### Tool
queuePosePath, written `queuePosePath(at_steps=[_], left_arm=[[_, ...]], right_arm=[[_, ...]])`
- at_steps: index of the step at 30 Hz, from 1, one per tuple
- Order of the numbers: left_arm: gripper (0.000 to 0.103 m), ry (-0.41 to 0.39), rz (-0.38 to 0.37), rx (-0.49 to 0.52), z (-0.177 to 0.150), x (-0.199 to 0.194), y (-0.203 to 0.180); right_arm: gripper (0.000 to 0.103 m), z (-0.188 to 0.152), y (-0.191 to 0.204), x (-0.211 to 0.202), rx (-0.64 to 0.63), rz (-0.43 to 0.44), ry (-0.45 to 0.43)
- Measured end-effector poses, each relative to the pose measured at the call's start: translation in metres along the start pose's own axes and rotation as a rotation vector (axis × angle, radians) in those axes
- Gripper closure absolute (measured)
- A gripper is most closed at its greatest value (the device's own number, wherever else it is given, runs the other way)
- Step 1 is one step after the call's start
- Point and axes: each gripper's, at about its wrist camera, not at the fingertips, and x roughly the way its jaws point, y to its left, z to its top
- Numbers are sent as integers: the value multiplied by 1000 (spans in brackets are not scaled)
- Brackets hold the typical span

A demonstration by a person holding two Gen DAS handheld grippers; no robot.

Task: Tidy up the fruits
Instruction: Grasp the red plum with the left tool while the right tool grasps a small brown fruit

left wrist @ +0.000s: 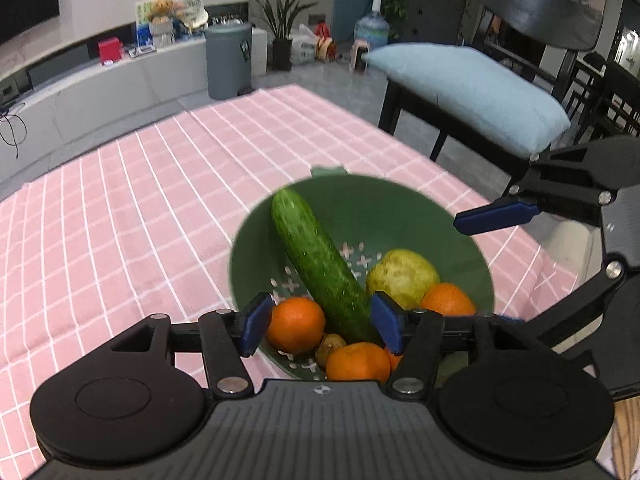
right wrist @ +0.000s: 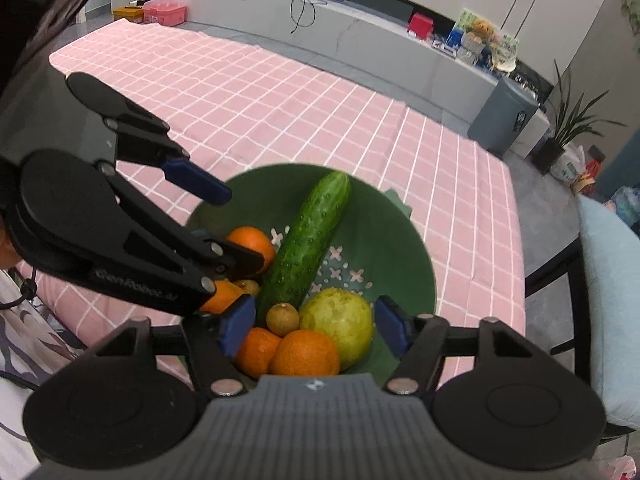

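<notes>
A green colander bowl [left wrist: 384, 212] [right wrist: 396, 248] stands on the pink checked tablecloth [left wrist: 140, 220]. In it a long cucumber [left wrist: 320, 268] [right wrist: 306, 240] leans against the wall. Around it lie a yellow-green pear [left wrist: 402, 276] [right wrist: 340, 324], several oranges [left wrist: 296, 324] [right wrist: 306, 354] and a small brown kiwi [left wrist: 330, 348] [right wrist: 283, 319]. My left gripper [left wrist: 320, 326] [right wrist: 232, 220] hangs open over the bowl's near side, with an orange and the cucumber's lower end between its pads but not pressed. My right gripper [right wrist: 316, 328] [left wrist: 504, 268] is open above the pear, holding nothing.
The tablecloth [right wrist: 280, 92] spreads far beyond the bowl. A black chair with a light blue cushion [left wrist: 472, 92] [right wrist: 612, 300] stands at the table's right edge. Past the table's far edge are a grey bin [left wrist: 228, 60] and a potted plant [left wrist: 282, 28].
</notes>
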Motion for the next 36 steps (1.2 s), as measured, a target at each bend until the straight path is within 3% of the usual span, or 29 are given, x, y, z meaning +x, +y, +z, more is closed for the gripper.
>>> queuePosePath(at_steps=[5,12,22,27,31,36], left_arm=[[35,-46,6,-1,1,-24,5],[36,-77,13,12,-5,-59,19],[36,-18,11,-14,-32,-65,52],[36,1,-31,-52,-49,-61,66],[36,3,-75,-65,-61,-56,74],[36,10,-122,-97,-72,-41,82]], right_arm=[[35,7,6,-16,4,-2,-52],[34,19,27,-27,-37,70,-132],[34,35,66,-11,-190,156,-120],[34,42,85,0,-303,158,-91],[37,41,90,4,-371,141,-69],[49,48,88,9,-432,147,-39]])
